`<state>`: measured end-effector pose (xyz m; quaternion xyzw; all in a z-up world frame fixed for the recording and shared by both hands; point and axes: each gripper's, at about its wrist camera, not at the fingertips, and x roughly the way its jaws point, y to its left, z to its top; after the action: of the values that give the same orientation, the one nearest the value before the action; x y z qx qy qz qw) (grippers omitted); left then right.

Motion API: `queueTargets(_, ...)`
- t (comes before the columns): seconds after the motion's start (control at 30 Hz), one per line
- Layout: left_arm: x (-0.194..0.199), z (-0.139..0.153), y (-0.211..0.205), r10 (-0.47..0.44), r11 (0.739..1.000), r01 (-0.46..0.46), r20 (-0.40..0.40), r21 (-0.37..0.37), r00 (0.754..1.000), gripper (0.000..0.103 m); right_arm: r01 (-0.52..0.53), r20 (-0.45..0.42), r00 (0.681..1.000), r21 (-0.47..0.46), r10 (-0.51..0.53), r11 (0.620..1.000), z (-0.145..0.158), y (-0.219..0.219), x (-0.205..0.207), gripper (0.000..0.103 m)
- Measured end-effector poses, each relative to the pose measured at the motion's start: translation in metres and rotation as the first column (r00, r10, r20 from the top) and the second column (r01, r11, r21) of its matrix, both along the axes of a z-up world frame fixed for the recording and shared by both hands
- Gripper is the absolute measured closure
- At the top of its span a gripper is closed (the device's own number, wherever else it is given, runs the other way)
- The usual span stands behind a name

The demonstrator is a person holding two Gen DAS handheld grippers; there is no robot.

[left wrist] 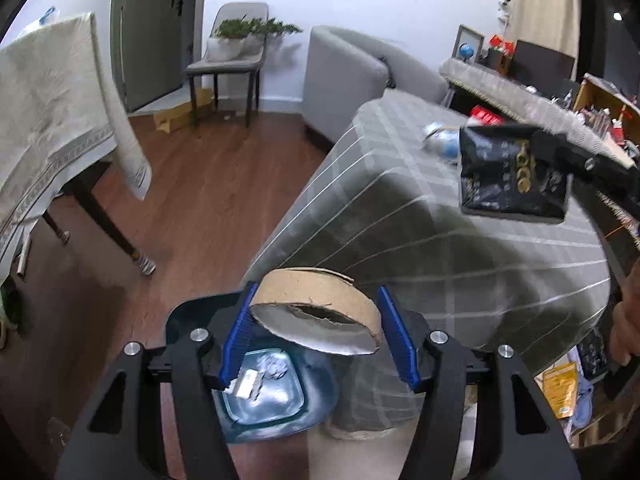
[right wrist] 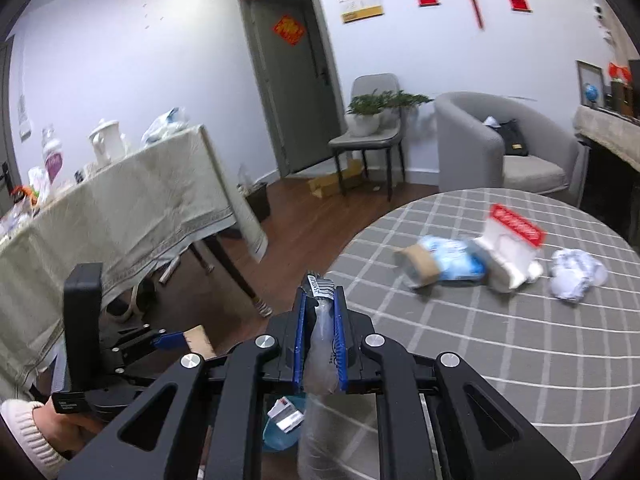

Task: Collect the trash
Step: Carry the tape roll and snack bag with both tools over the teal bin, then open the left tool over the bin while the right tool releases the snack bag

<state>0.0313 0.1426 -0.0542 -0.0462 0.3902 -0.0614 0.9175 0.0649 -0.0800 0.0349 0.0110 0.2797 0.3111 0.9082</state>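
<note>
My left gripper (left wrist: 316,332) is shut on a cardboard tape roll core (left wrist: 320,312) and holds it above a blue-lined trash bin (left wrist: 264,396) on the floor beside the round table. The bin holds crumpled paper and small wrappers. My right gripper (right wrist: 320,336) is shut on a black foil snack bag (right wrist: 320,344), which shows hanging over the table in the left wrist view (left wrist: 512,172). The bin shows below the right gripper (right wrist: 280,428). On the table lie a cardboard roll (right wrist: 420,266), a blue plastic wrapper (right wrist: 456,262), a white and red carton (right wrist: 510,248) and crumpled paper (right wrist: 574,274).
The round table has a grey checked cloth (right wrist: 500,340). A dining table with a beige cloth (right wrist: 120,216) stands to the left, with jars and bags on it. A grey chair with a plant (right wrist: 372,128), an armchair (right wrist: 504,144) and a cardboard box (right wrist: 332,182) stand at the back.
</note>
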Motion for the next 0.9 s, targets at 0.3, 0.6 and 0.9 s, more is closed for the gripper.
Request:
queueTargets(0.3, 0.006, -0.023, 0.039, 0.049, 0.998, -0.053, -0.133, -0.025, 0.990, 0.040, -0.095, -0.082, 0.993, -0.065, 0.090, 0.993, -0.030, 0.057, 0.002, 0.090)
queueTargets(0.6, 0.001, -0.038, 0.059, 0.038, 0.999, -0.043, -0.207, -0.019, 0.978, 0.035, -0.145, -0.178, 0.975, -0.071, 0.130, 0.987, -0.054, 0.094, 0.005, 0.090)
queueTargets(0.9, -0.008, -0.025, 0.089, 0.086, 0.994, -0.095, -0.159, -0.055, 0.984, 0.035, -0.174, -0.262, 0.955, -0.124, 0.137, 0.977, -0.083, 0.125, 0.012, 0.090)
